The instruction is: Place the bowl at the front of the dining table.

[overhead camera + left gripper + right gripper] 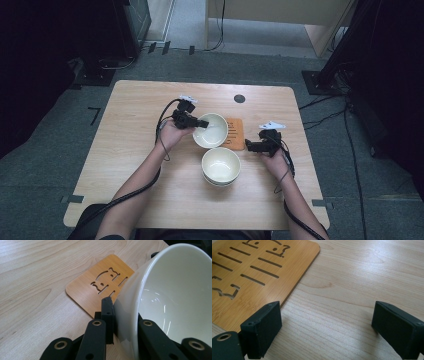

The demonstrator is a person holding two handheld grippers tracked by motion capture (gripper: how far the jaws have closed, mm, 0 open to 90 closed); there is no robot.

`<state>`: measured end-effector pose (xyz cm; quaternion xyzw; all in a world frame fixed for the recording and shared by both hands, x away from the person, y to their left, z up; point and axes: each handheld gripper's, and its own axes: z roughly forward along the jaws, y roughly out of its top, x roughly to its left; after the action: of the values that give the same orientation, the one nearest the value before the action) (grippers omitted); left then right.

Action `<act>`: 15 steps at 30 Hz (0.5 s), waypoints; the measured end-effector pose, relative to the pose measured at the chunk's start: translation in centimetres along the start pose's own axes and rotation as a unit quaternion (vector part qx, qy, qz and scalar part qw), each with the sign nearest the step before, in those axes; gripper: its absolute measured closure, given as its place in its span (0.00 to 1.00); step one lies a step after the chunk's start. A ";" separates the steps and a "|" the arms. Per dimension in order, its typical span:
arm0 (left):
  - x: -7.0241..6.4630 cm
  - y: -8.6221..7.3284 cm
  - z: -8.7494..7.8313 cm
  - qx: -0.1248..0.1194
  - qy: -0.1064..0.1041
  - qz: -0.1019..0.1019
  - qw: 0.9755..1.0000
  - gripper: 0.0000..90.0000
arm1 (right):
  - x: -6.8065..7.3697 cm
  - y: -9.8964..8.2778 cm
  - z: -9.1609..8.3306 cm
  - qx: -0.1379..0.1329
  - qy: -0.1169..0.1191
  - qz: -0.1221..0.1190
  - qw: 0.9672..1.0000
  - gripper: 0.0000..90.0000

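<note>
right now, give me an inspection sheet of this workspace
surface: light wooden table, bare apart from the items below
job's things: white bowl held tilted by its rim over the bamboo trivet; second white bowl upright nearer the person
clutter: nothing seen
grippers: left gripper shut on the tilted bowl's rim; right gripper open, nothing between its jaws, low over the table beside the trivet
cables: one trails from each gripper along the forearms; more lie on the floor
surroundings: grey carpet, dark equipment stands, a wooden cabinet behind

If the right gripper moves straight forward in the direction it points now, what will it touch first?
Most likely the wooden trivet. The right gripper points left across the table with open, empty jaws, and the trivet's edge lies just ahead, partly off to one side. Depth is unclear, so one jaw might only graze its corner.
</note>
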<state>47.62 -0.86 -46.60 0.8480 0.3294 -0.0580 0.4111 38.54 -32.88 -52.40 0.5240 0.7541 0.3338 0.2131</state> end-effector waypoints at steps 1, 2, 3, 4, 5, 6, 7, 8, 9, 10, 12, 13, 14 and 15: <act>-0.1 0.1 0.1 -0.001 -0.001 -0.001 1.000 0.92 | 0.0 0.0 0.0 0.000 0.000 0.000 1.000 0.09; -0.1 0.1 0.1 0.000 -0.001 0.000 1.000 0.92 | 0.0 0.0 0.0 0.000 0.000 0.000 1.000 0.09; -0.1 0.2 0.1 0.000 -0.002 0.001 1.000 0.92 | 0.0 0.0 0.0 0.000 0.000 0.000 1.000 0.09; -0.1 0.2 0.2 0.000 -0.001 0.002 1.000 0.92 | 0.0 0.0 0.0 0.000 0.000 0.000 1.000 0.09; -0.1 0.3 0.2 -0.001 0.000 0.001 1.000 0.92 | 0.0 0.0 0.0 0.000 0.000 0.000 1.000 0.09; -0.1 0.3 0.2 -0.001 0.001 0.001 1.000 0.92 | 0.0 0.0 0.0 0.000 0.000 0.000 1.000 0.09; 0.0 0.3 0.2 -0.002 0.002 0.000 1.000 0.92 | 0.0 0.0 0.0 0.000 0.000 0.000 1.000 0.09; 0.1 0.3 0.3 -0.005 0.001 -0.004 1.000 0.92 | 0.0 0.0 0.0 0.000 0.000 0.000 1.000 0.09; 0.2 0.3 0.3 -0.008 -0.001 -0.009 1.000 0.92 | 0.0 0.0 0.0 0.000 0.000 0.000 1.000 0.09; 0.3 0.2 0.4 -0.011 -0.004 -0.015 1.000 0.92 | 0.0 0.0 0.0 0.000 0.000 0.000 1.000 0.09; 0.3 0.2 0.6 -0.014 -0.006 -0.018 1.000 0.92 | 0.0 0.0 0.0 0.000 0.000 0.000 1.000 0.09; 0.3 0.2 0.6 -0.013 -0.004 -0.017 1.000 0.92 | 0.0 0.0 0.0 0.000 0.000 0.000 1.000 0.09; 0.3 0.3 0.8 -0.011 -0.002 -0.015 1.000 0.92 | 0.0 0.0 0.0 0.000 0.000 0.000 1.000 0.09; 0.2 0.4 0.8 -0.010 -0.002 -0.015 1.000 0.92 | 0.0 0.0 0.0 0.000 0.000 0.000 1.000 0.09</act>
<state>48.14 -1.52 -46.99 0.8384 0.3424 -0.0622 0.4195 38.54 -32.88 -52.40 0.5240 0.7541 0.3339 0.2130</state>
